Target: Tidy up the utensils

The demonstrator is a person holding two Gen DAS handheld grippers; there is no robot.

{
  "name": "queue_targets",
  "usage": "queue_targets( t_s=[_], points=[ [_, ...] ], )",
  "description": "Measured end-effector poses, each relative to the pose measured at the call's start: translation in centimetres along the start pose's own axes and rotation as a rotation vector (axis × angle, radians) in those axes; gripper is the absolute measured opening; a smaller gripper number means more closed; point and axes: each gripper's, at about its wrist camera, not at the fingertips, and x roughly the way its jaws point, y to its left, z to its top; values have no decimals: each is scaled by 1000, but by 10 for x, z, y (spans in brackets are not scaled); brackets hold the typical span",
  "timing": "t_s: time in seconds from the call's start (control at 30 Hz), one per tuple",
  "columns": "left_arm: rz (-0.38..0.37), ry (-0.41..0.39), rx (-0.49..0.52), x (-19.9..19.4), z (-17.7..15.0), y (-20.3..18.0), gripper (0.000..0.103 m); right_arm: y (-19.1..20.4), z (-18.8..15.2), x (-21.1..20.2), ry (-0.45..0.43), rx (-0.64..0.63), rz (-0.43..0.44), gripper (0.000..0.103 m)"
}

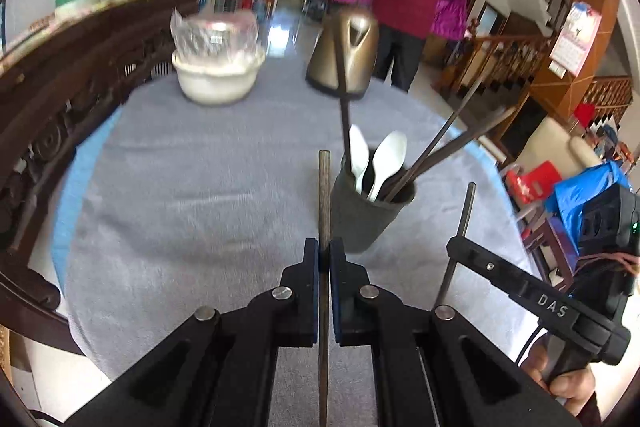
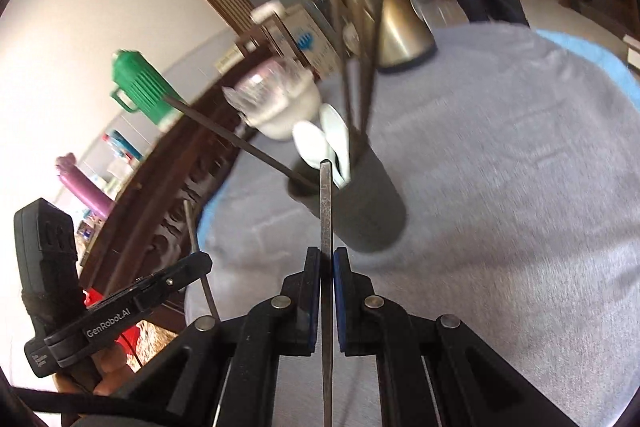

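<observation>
Your left tool [image 1: 324, 259] and right tool [image 2: 327, 263] each clamp one dark chopstick [image 1: 324, 195], with the utensil cup [image 1: 370, 215] at one o'clock.

Held chopstick [image 1: 324, 307] cut off at bottom edge, bowl [image 1: 218, 77] blurred

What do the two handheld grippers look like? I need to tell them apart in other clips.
Both are black, with silver pivot pins and blue-edged finger pads. The right gripper has "DAS" in white on its arm, a green light and reddish wires on its body. The left gripper reads "GenRobot.AI".
</observation>
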Motion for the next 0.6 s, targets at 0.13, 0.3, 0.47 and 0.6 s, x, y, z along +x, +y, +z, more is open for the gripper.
queue_targets(
  t_s=[0.13, 0.3, 0.47, 0.6],
  points=[
    [0, -54, 9, -14, 5, -5, 5, 13, 4, -16, -82, -19, 16, 7],
    [24, -80, 27, -23, 9, -15, 5, 24, 6, -28, -147, -29, 32, 7],
    [47, -97, 48, -30, 7, -23, 5, 32, 7, -38, -180, -45, 32, 7],
    [67, -108, 63, -34, 6, -27, 5, 35, 7, -45, -203, -54, 30, 7]
  ],
)
